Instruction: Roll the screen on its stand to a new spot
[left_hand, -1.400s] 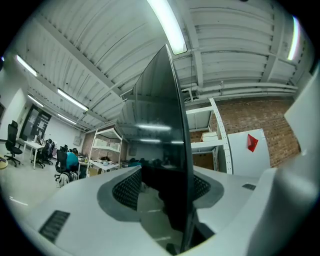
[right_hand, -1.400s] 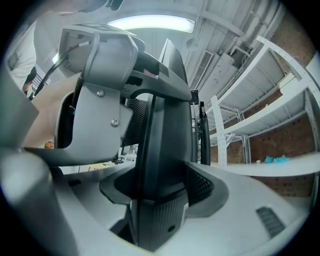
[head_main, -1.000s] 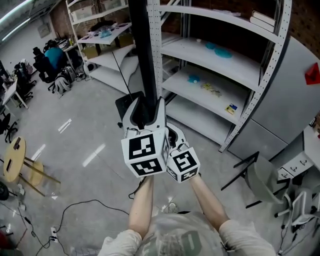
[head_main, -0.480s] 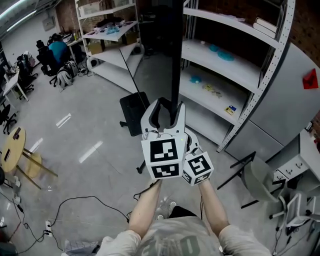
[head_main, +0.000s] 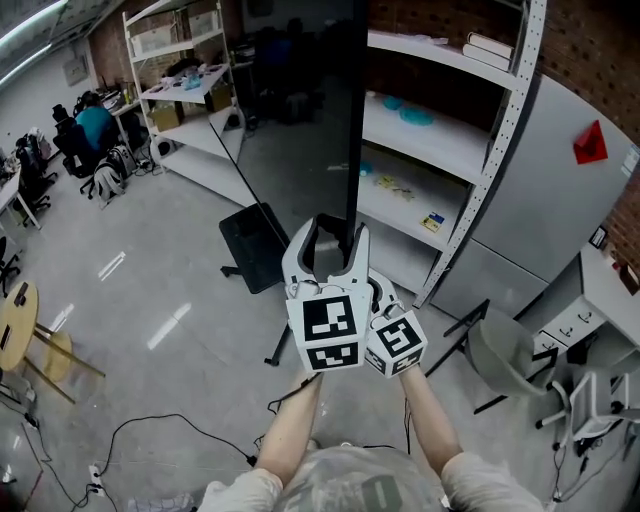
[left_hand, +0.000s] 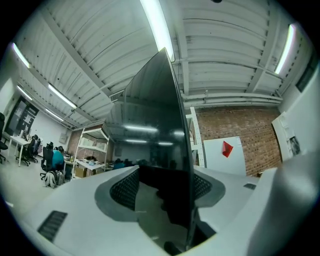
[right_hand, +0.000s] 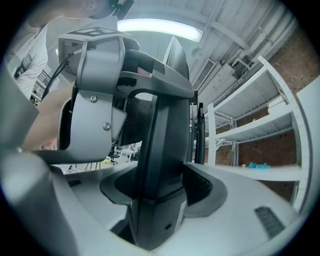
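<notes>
Rolling step in hand: the upright screen (head_main: 300, 110), beside the shelving (head_main: 450, 135), is clamped by the fingers of the right gripper (right_hand: 160, 185) and sits loose between those of the left gripper (head_main: 330, 228), which have just been opening; the next move probably calls for a fresh left grip before pushing on.

screen (head_main: 300, 120): glossy black, mirror-smooth | shelving (head_main: 508, 130): matt white metal | floor (head_main: 150, 290): smooth sheeny concrete | wall (head_main: 600, 60): rough brick

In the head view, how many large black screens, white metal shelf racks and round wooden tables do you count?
large black screen: 1
white metal shelf racks: 2
round wooden table: 1
Total: 4
</notes>
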